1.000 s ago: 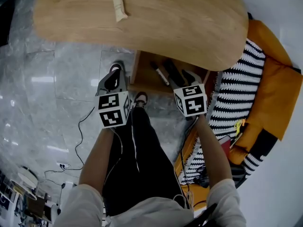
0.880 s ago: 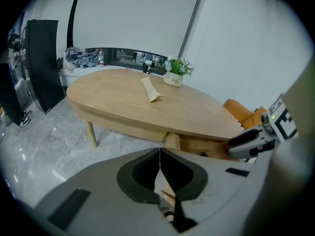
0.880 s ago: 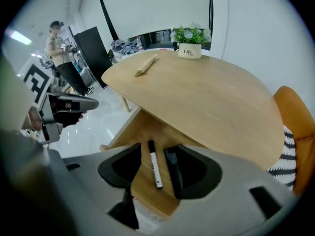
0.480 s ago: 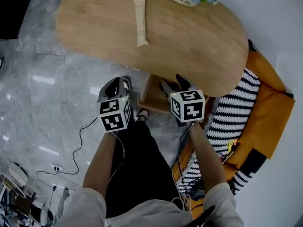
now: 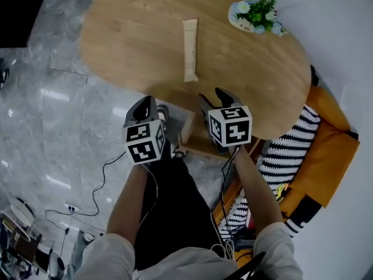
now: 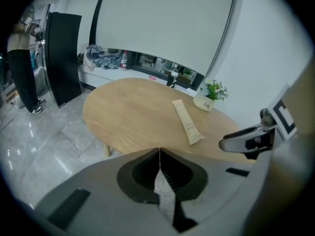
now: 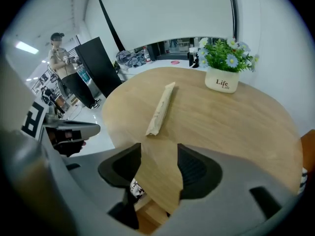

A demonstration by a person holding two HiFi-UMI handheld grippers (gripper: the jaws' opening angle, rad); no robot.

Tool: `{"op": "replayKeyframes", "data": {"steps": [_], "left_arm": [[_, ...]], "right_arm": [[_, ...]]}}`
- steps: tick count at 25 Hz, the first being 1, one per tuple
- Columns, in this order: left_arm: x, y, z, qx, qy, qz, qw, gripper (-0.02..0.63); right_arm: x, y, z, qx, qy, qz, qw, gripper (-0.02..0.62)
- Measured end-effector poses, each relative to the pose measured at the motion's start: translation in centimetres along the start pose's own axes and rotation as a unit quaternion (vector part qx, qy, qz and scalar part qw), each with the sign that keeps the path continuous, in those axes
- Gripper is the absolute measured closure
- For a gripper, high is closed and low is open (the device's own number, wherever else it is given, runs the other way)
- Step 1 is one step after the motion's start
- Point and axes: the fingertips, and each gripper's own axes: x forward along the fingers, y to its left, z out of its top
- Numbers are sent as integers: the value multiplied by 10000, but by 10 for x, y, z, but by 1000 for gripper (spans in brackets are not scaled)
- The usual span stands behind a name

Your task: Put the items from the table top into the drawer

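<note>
- The tube (image 5: 190, 57) is the only loose item I can spot on the table (image 5: 128, 34). It's a long beige thing lying flat near the middle, narrow end toward the near edge.
- The small plant pot (image 5: 254, 16) sits at the far right of the tabletop, well apart from the tube. It looks like decor, so I doubt it's meant to go anywhere.
- The left gripper (image 6: 159, 161) has its jaws pressed together with nothing between them. It hangs off the near edge of the table, to the left, over the floor, so I'd guess it's just parked out of the way.
- The right gripper (image 7: 160, 168) has its jaws spread and empty. Through the gap you see the table's near edge, and the tube is just past it and a bit left. My read is it's lined up for a reach at the tube.
- The drawer (image 5: 193, 136) pokes out from under the near edge, between the two grippers and right below the right one. It seems to be open and ready for a drop.
- The tube lies flat on the wood, so the jaws probably need to come down across its width.
</note>
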Motion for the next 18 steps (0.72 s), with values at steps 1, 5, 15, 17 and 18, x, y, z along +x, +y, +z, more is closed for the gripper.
{"op": "replayKeyframes", "data": {"steps": [1, 5, 15, 17, 18], "left_arm": [[4, 3, 5, 7, 15, -7, 10000, 595], [18, 11, 28, 97, 47, -84, 9999, 595], [50, 46, 69, 153, 128, -59, 9998, 595], [55, 52, 74, 146, 152, -23, 9998, 595], [58, 55, 76, 144, 165, -10, 9998, 595]], "right_arm": [[5, 2, 7, 2, 19, 28, 10000, 374], [27, 3, 35, 35, 43, 67, 10000, 374], [76, 0, 89, 210, 89, -4, 9997, 374], [83, -3, 94, 269, 111, -28, 9996, 374], [86, -4, 96, 302, 123, -36, 9995, 374]]}}
